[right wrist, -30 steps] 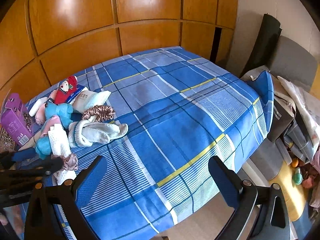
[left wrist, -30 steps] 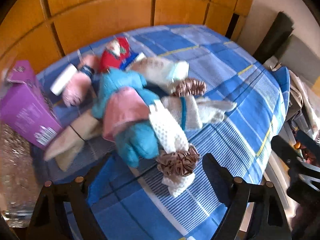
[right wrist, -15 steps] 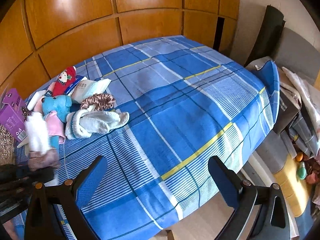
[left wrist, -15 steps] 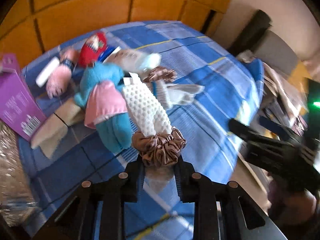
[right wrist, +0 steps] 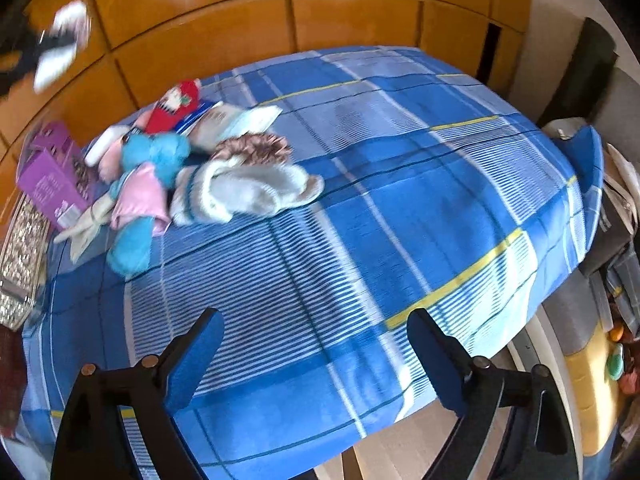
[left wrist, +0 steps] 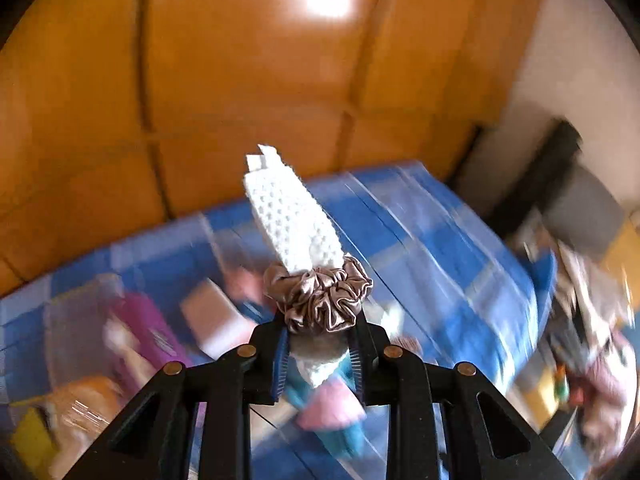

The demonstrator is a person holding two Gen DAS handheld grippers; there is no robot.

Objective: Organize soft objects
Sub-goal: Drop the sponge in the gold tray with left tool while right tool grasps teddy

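left gripper (left wrist: 319, 346) clamped on white knitted cloth roll (left wrist: 294, 224) banded by brown satin scrunchie (left wrist: 320, 298), high above blue plaid table's (right wrist: 400, 200) left edge. right gripper (right wrist: 314, 354) open, empty, over near edge. could slip free, since grip sits near the roll's end.

White mesh cloth (left wrist: 294, 220) now airborne.

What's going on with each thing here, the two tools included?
Left tool: shut on the white mesh cloth, lifted off the bed.
White mesh cloth: sticking upward, bound by a brown scrunchie.
Right tool: open, holding nothing.
Blue plush toy: lying on the checked bedspread.
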